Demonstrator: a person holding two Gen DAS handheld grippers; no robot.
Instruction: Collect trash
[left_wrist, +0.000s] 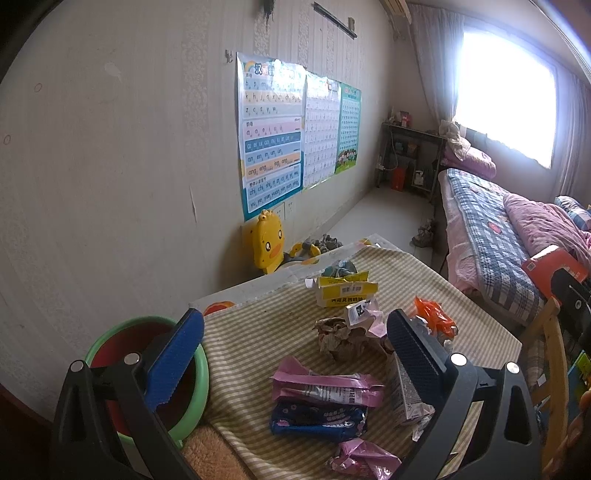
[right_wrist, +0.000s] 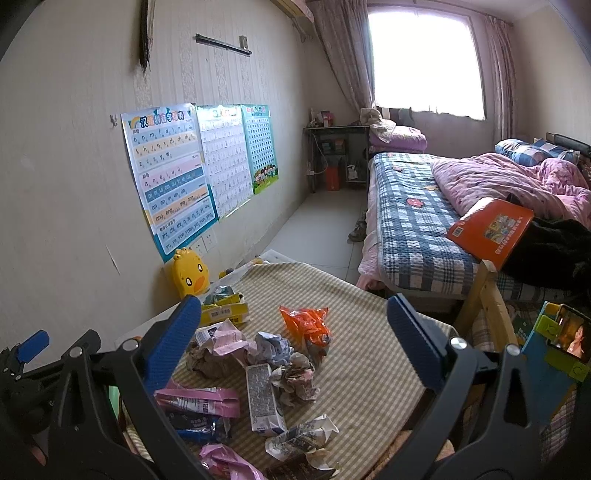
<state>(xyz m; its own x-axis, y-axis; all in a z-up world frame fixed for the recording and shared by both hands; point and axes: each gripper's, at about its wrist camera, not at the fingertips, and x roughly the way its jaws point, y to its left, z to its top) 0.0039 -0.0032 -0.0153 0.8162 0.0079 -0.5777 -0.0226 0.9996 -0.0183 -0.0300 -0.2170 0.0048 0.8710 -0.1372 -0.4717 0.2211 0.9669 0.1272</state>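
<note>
Trash lies scattered on a table with a striped cloth (left_wrist: 436, 291) (right_wrist: 362, 332): a pink wrapper (left_wrist: 328, 387) (right_wrist: 199, 400), a dark blue wrapper (left_wrist: 317, 421), a yellow carton (left_wrist: 345, 290) (right_wrist: 225, 312), an orange bag (left_wrist: 434, 317) (right_wrist: 306, 323), crumpled paper (left_wrist: 340, 338) (right_wrist: 295, 376) and a flattened drink carton (right_wrist: 264, 398). A green-rimmed red bin (left_wrist: 147, 369) stands left of the table. My left gripper (left_wrist: 295, 354) is open above the pink wrapper. My right gripper (right_wrist: 291, 332) is open above the pile.
A wall with posters (left_wrist: 273, 133) runs along the left, with a yellow duck toy (left_wrist: 267, 243) at its foot. A bed (right_wrist: 424, 229) with an orange book (right_wrist: 491, 230) lies right. A wooden chair frame (right_wrist: 484, 306) and a phone (right_wrist: 570, 334) stand near right.
</note>
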